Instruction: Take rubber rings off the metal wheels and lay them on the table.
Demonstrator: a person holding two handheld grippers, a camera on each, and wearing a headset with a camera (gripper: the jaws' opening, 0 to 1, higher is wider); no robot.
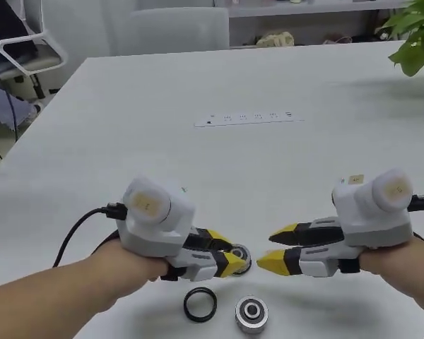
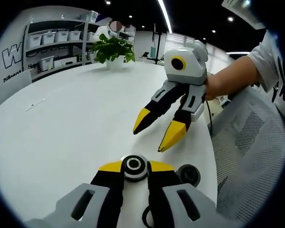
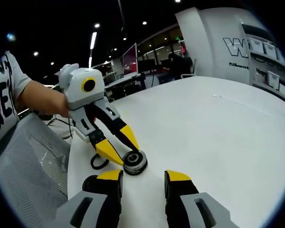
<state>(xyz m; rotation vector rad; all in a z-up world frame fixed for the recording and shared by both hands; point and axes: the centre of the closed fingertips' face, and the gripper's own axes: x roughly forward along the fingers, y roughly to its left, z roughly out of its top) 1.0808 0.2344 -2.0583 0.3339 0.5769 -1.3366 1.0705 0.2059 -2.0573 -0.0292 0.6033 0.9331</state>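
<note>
On the wall in the right gripper view stands a big letter "W" (image 3: 237,47), cut off on its right; the small line under it is too blurred to read. The same writing shows at the far left in the left gripper view. The person's shirt (image 3: 2,102) carries letters like "QE", cut by the edge of the picture. The markings on the socket strip (image 1: 247,117) in the table (image 1: 198,162) cannot be made out.

The left gripper (image 1: 233,263) is clenched on a metal wheel (image 1: 239,255), low over the near part of the table. The wheel has a dark outer band, and the jaw tips hide its sides. The right gripper (image 1: 267,248) hovers just to its right, with its jaws apart and nothing between them.

Nearer to the person, one rubber ring (image 1: 200,304) lies flat on the table. A second wheel (image 1: 251,313) lies just beside it on the right. In the gripper views both are partly hidden behind the jaws.
</note>
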